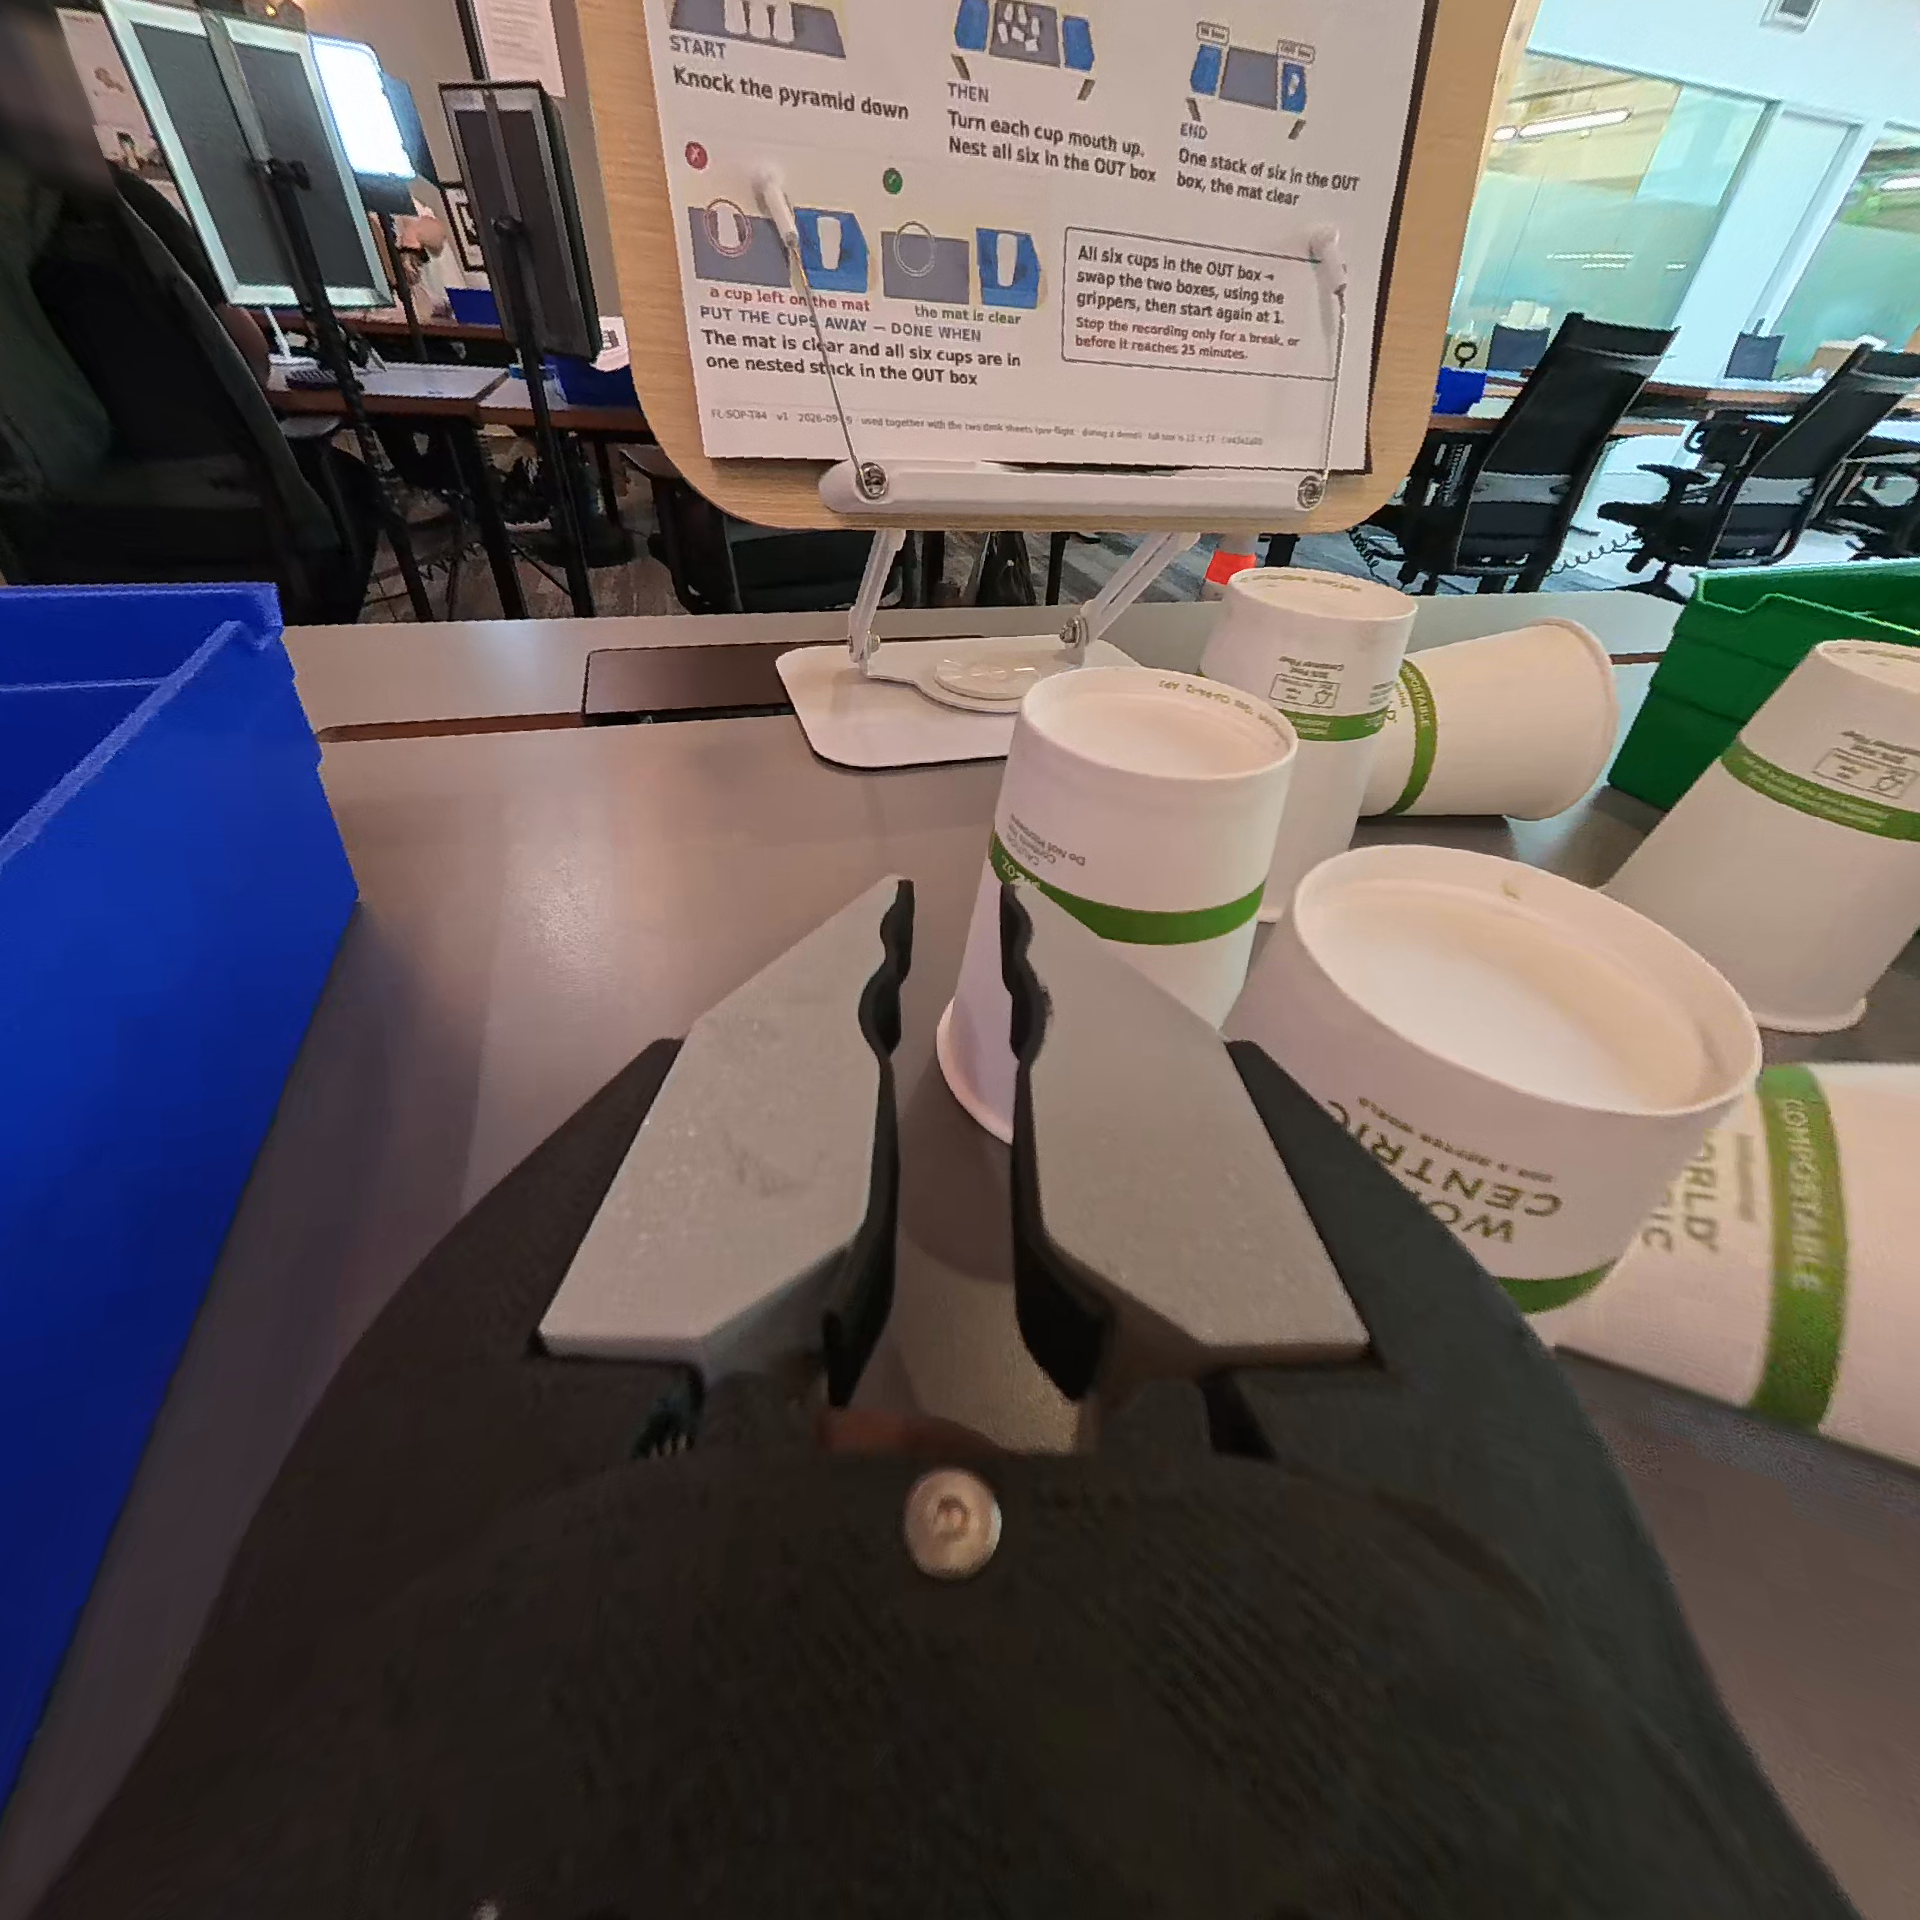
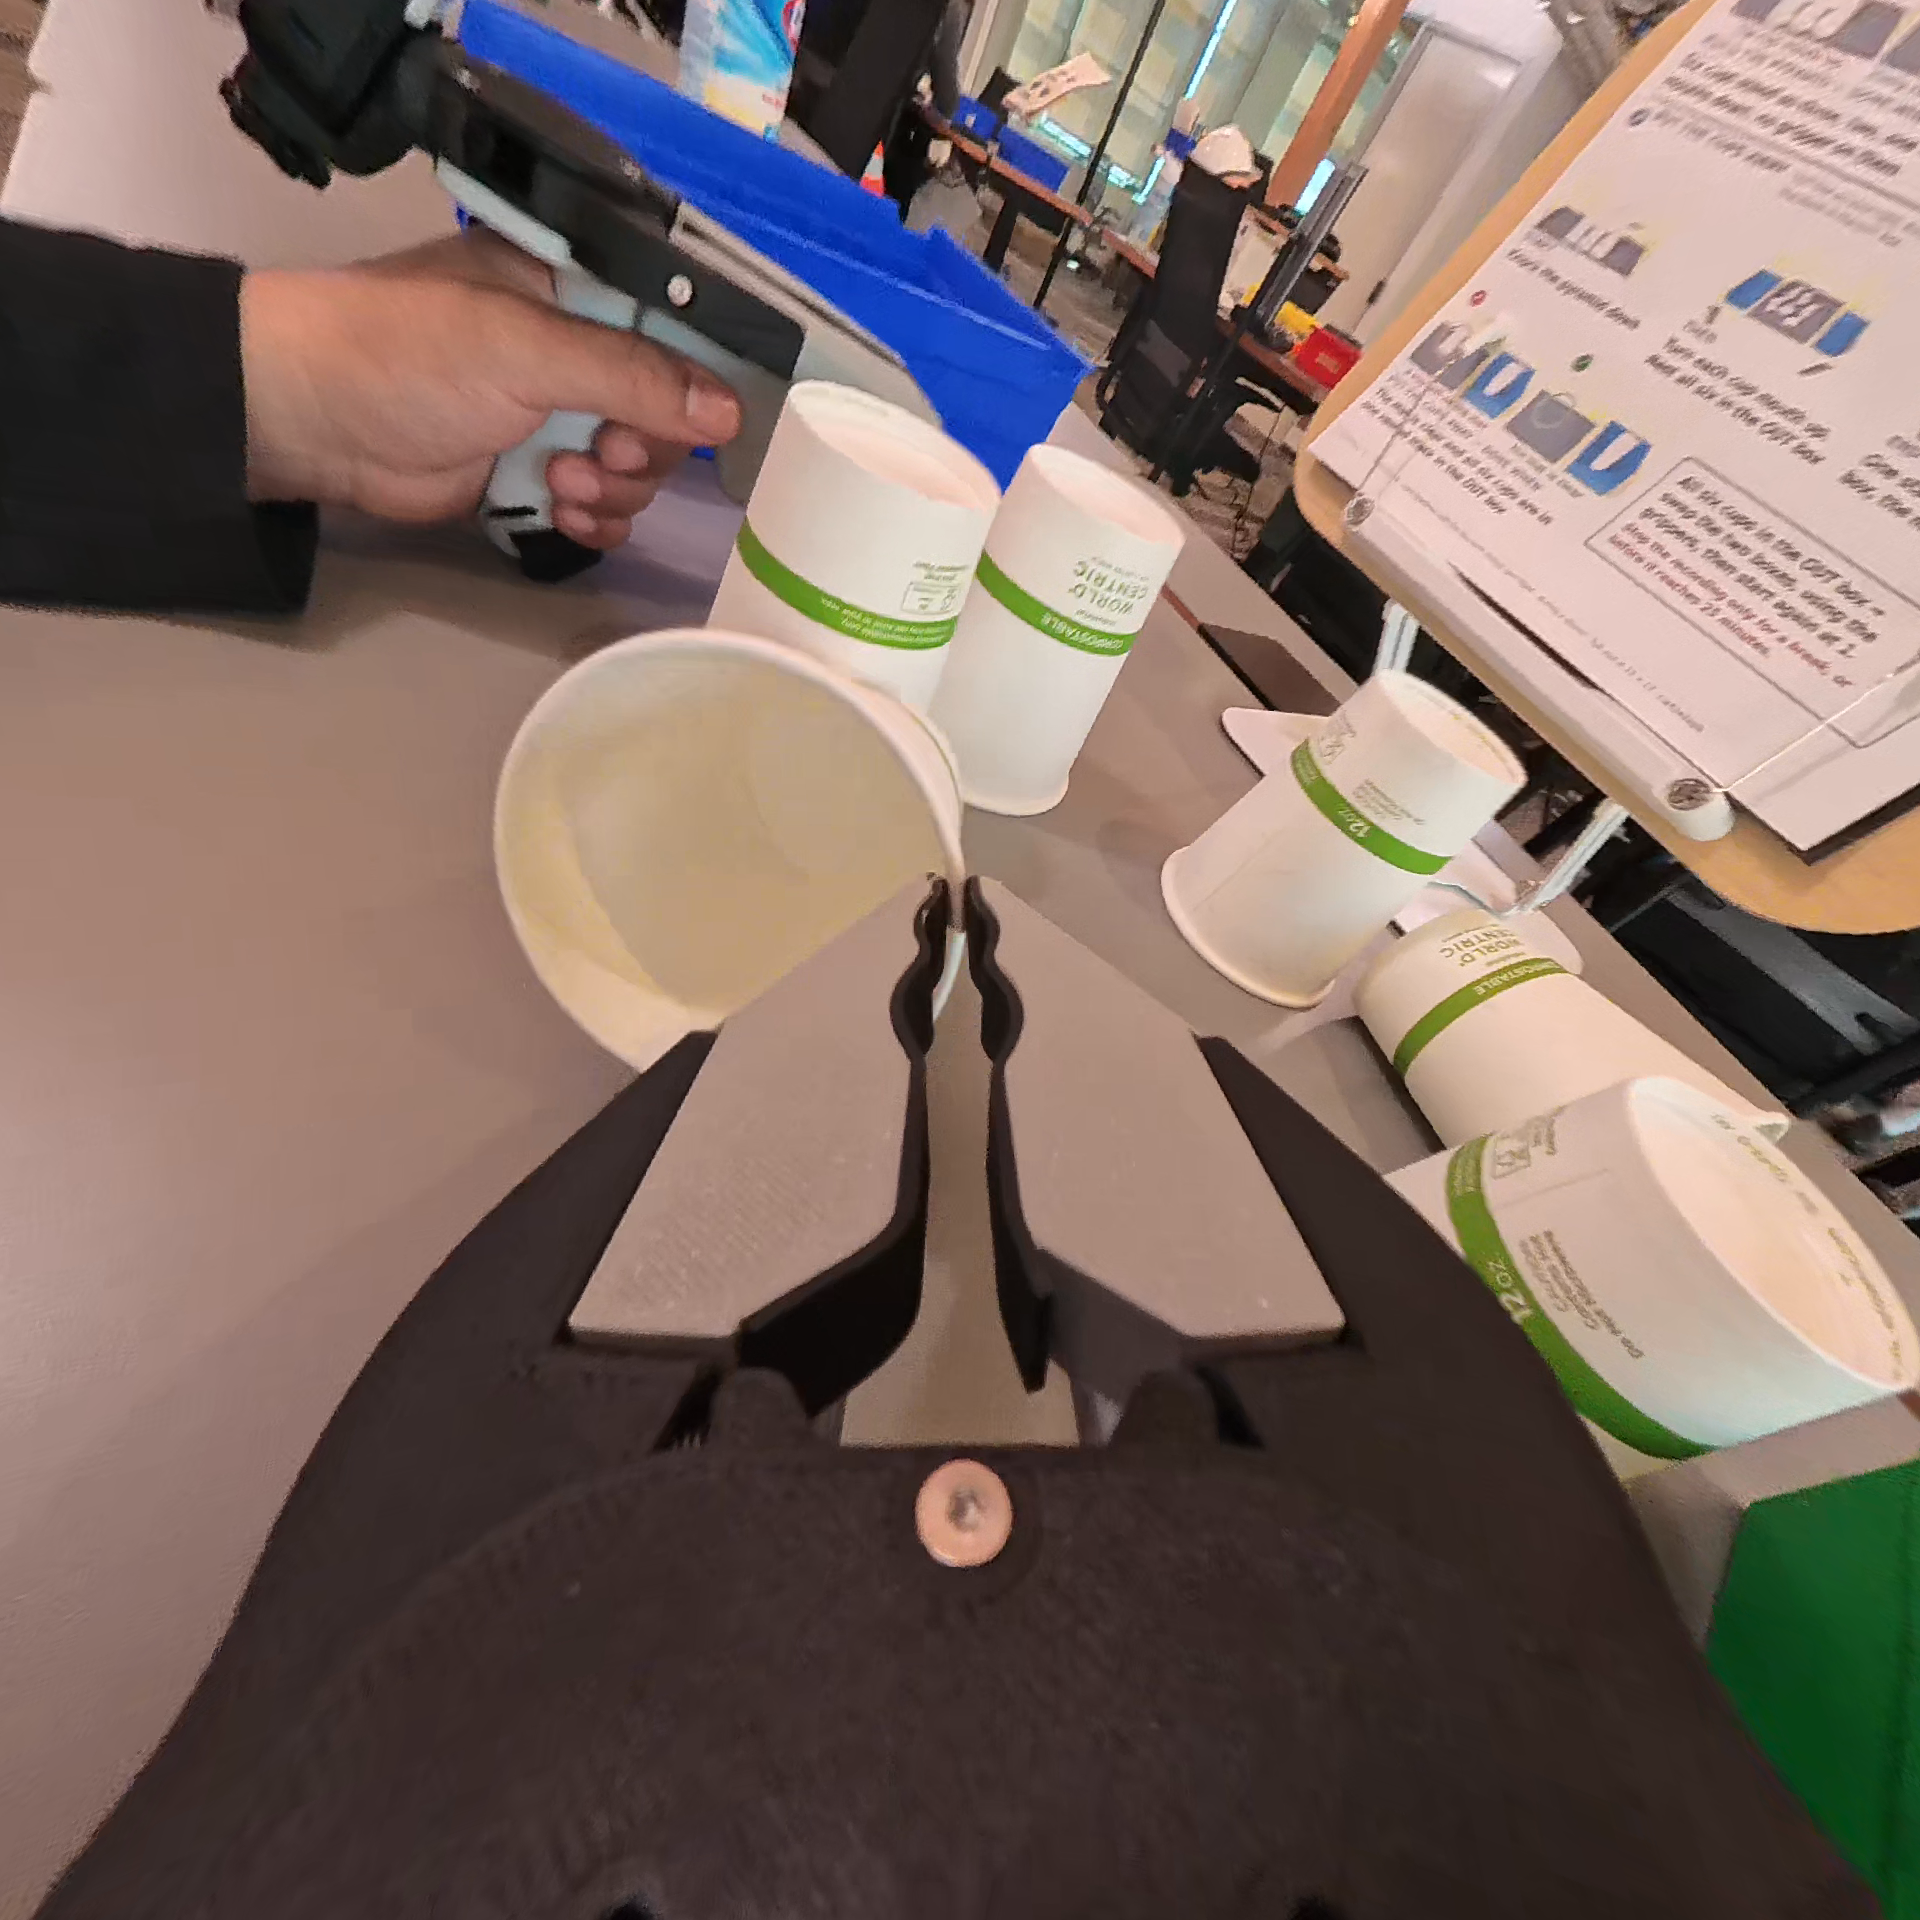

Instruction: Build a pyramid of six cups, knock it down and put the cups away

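Note:
Several white paper cups with green bands are scattered on the grey table. My right gripper (image 2: 956,894) is shut on the rim of one cup (image 2: 717,831), held on its side with the mouth towards me. Two cups (image 2: 862,520) (image 2: 1060,623) stand upside down behind it, and three more (image 2: 1340,831) (image 2: 1496,1018) (image 2: 1662,1247) lie or lean to the right. My left gripper (image 1: 956,904) holds nothing, its jaws a narrow gap apart, just in front of an upside-down cup (image 1: 1122,831). Another cup (image 1: 1507,1049) lies close on the right, its bottom facing me.
A blue box (image 1: 156,935) stands at the left, also in the right wrist view (image 2: 831,239). A green box (image 1: 1766,665) stands at the right, its corner near my right gripper (image 2: 1818,1662). An instruction sheet on a wooden stand (image 1: 1018,260) is at the table's back. A person's hand (image 2: 416,384) holds the left gripper. Spacing between my two grippers at the tips: around 25 cm.

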`<state>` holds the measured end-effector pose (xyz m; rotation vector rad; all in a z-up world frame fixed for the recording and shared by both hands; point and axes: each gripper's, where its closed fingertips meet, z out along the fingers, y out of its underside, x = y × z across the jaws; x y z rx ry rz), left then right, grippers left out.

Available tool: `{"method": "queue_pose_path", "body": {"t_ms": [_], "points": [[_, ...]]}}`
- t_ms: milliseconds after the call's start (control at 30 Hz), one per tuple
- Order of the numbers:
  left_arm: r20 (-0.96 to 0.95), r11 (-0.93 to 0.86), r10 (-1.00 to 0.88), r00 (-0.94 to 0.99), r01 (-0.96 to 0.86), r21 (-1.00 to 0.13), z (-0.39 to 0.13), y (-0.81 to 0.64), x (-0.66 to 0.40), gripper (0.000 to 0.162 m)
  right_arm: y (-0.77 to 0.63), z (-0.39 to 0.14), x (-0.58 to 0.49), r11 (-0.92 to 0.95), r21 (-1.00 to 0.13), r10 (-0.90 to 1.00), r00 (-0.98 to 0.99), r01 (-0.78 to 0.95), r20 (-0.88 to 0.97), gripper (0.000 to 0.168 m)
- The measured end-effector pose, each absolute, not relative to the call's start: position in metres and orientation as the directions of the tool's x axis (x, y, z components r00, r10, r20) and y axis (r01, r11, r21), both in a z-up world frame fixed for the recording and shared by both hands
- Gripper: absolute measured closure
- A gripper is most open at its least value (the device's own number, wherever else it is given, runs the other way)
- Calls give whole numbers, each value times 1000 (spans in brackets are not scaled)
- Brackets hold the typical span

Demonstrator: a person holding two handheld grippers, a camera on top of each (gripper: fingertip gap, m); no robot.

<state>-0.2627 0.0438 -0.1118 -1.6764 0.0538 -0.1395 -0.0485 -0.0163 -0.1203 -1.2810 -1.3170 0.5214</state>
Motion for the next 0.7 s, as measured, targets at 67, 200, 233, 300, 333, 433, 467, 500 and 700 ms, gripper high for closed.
{"method": "queue_pose_path", "body": {"t_ms": [67, 200, 233, 300, 333, 433, 467, 500, 700], "points": [[66, -111, -119, 991, 52, -992, -112, 44, -263, 148, -15, -116, -45, 274, -902, 885, 279, 335, 372, 168], [72, -111, -120, 990, 59, -992, -112, 44, -264, 148, -10, -111, -41, 227, -924, 890, 318, 309, 325, 168], [72, -109, -119, 990, 59, -992, -111, 44, -264, 148, -9, -110, -40, 218, -928, 890, 329, 303, 316, 168], [74, -104, -118, 990, 62, -993, -111, 43, -264, 148, -8, -107, -39, 183, -941, 894, 349, 285, 280, 168], [77, -106, -119, 990, 64, -992, -111, 44, -264, 148, -7, -104, -38, 159, -948, 898, 360, 275, 255, 168], [87, -111, -121, 989, 74, -991, -111, 44, -265, 147, -10, -91, -36, 105, -961, 905, 375, 254, 199, 168], [88, -110, -121, 989, 75, -991, -111, 44, -265, 147, -12, -83, -33, 100, -963, 906, 377, 251, 193, 168], [88, -108, -121, 989, 75, -991, -111, 44, -265, 147, -14, -72, -28, 96, -964, 905, 382, 247, 188, 168], [77, -105, -122, 990, 64, -992, -111, 43, -264, 147, 9, 18, 50, 114, -954, 838, 490, 276, 242, 168]]}}
